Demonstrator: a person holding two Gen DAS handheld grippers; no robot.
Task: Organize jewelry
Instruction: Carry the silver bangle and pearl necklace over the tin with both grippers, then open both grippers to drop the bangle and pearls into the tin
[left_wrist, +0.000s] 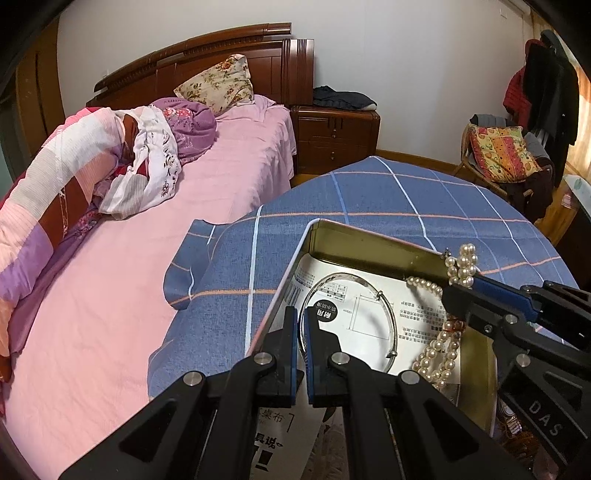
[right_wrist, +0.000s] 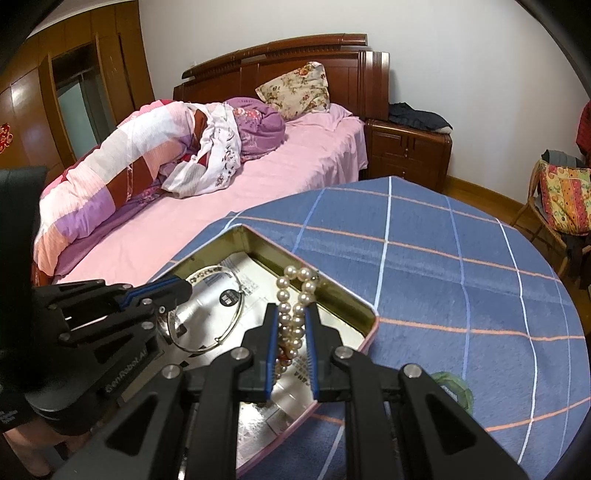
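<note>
Gripping pearl necklace (right_wrist: 291, 314) in right gripper (right_wrist: 291, 325), strand running along fingers over tin (right_wrist: 347, 295)

Black linkage claws (left_wrist: 302, 325) (right_wrist: 291, 325), blue pads, silver screws, white "DAS" lettering.

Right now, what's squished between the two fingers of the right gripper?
The pearl necklace. In the right wrist view, the right gripper pinches its bunched strands over the open tin, beside the silver bangle.
</note>
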